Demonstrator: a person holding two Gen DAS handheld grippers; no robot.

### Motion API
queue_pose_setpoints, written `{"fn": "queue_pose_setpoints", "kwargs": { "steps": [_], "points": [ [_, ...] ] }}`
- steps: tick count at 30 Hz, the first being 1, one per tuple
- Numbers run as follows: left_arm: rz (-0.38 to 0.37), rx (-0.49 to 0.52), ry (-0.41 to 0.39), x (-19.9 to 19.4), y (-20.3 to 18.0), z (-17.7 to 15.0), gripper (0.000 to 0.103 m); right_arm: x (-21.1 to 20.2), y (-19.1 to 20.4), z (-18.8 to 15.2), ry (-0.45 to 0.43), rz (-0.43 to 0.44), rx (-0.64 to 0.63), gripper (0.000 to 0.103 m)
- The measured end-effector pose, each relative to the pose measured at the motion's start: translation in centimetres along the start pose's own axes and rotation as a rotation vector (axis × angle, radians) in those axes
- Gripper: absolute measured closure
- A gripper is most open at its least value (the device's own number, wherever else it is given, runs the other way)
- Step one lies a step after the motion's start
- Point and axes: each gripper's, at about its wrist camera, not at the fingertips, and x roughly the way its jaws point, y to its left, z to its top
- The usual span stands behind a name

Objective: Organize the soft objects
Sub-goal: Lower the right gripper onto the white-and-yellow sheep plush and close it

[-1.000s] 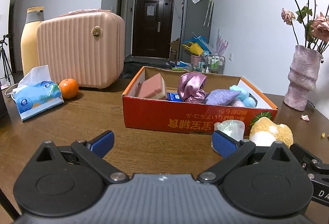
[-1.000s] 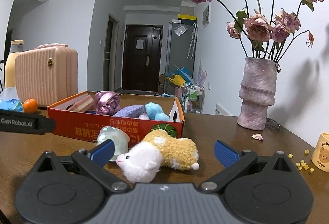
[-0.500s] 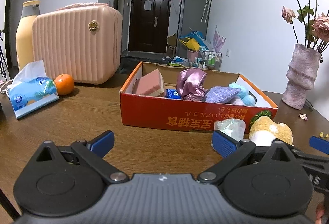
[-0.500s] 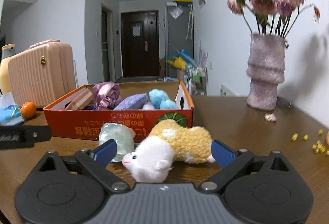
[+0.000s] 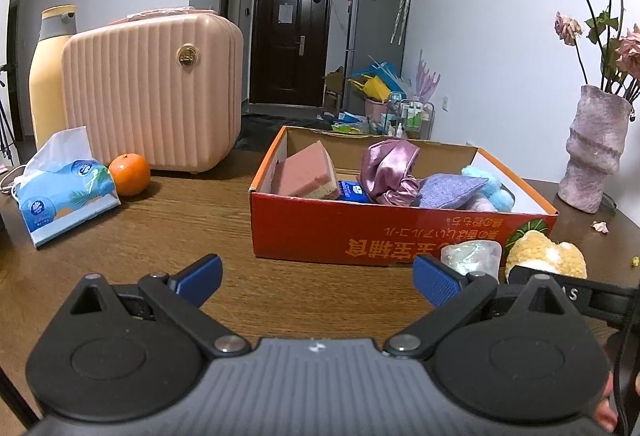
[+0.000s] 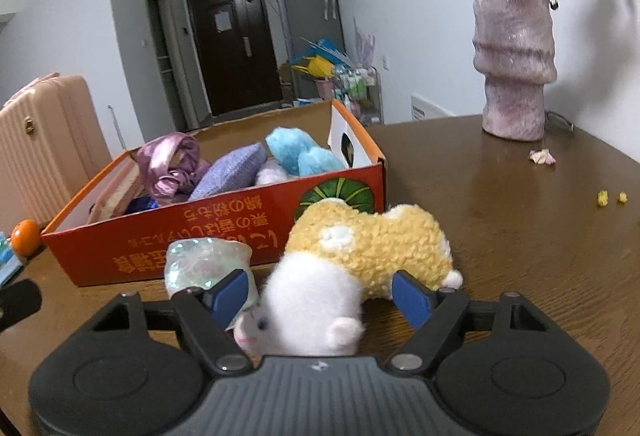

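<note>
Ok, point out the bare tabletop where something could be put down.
Free: the table between the tissue pack, orange and red box; also right of the box toward the vase. Crowded: the box front, with plush toy and shiny pouch.

On the table (image 5: 192, 220) the box (image 5: 360, 236) sits mid-way – suitcase (image 5: 152, 99) behind-left, tissue pack (image 5: 60, 195) and orange (image 5: 129, 173) left, vase (image 5: 596, 151) right. Plush toy (image 6: 360, 252) and crinkly bundle (image 6: 200, 260) lie right in front of the box.

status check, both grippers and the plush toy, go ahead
Left gripper open, empty. Right gripper closing around plush toy, pads not yet pressing. Shiny pouch beside its left finger; box right behind.
</note>
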Motion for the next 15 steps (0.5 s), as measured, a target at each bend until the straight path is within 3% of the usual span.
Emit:
{"fn": "queue_pose_setpoints", "kwargs": {
  "steps": [6, 10, 15],
  "points": [
    [-0.006, 0.010, 0.005, 0.5, 0.4, 0.1, 0.000, 1.4, 0.2, 0.1, 0.043, -0.018, 0.020, 0.029],
    [-0.008, 0.009, 0.008, 0.6, 0.5, 0.1, 0.000, 1.8, -0.3, 0.1, 0.067, -0.005, 0.037, 0.050],
    [-0.008, 0.016, 0.009, 0.6, 0.4, -0.1, 0.000, 1.6, -0.2, -0.2, 0.065, -0.004, 0.008, 0.054]
  ]
}}
